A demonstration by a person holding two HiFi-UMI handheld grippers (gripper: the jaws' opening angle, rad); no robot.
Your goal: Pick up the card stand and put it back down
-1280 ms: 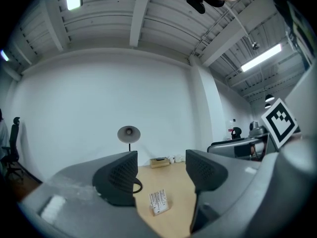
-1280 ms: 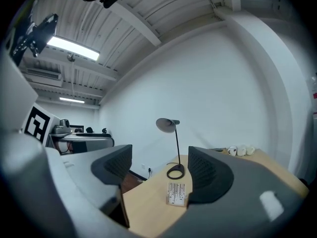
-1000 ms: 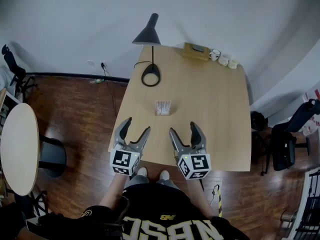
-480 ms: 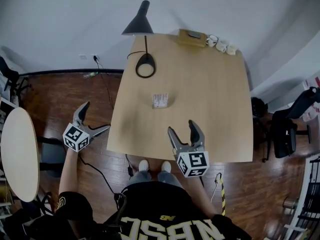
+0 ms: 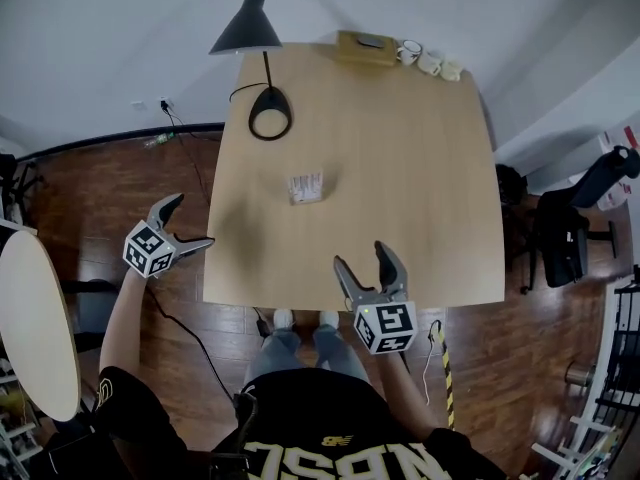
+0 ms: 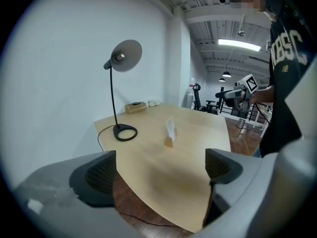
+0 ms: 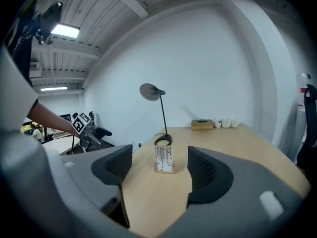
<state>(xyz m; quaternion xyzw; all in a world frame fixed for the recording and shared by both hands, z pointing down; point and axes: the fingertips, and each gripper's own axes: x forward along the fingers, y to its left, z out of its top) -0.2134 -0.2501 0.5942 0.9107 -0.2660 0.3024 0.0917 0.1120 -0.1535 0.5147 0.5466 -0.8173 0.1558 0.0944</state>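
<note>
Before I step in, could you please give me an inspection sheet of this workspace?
Surface: light wooden table, mostly bare.
Job's things: card stand upright near the middle, untouched.
Clutter: desk lamp at the far left; box and three cups along the far edge.
Grippers: left gripper off the table's left side, jaws just opened wide then eased in slightly, nothing between them; right gripper at the near edge, open, empty, facing the stand.
Cables: lamp cord trails off the left edge; dark cable on the floor.
Surroundings: round table left, office chair right.
</note>
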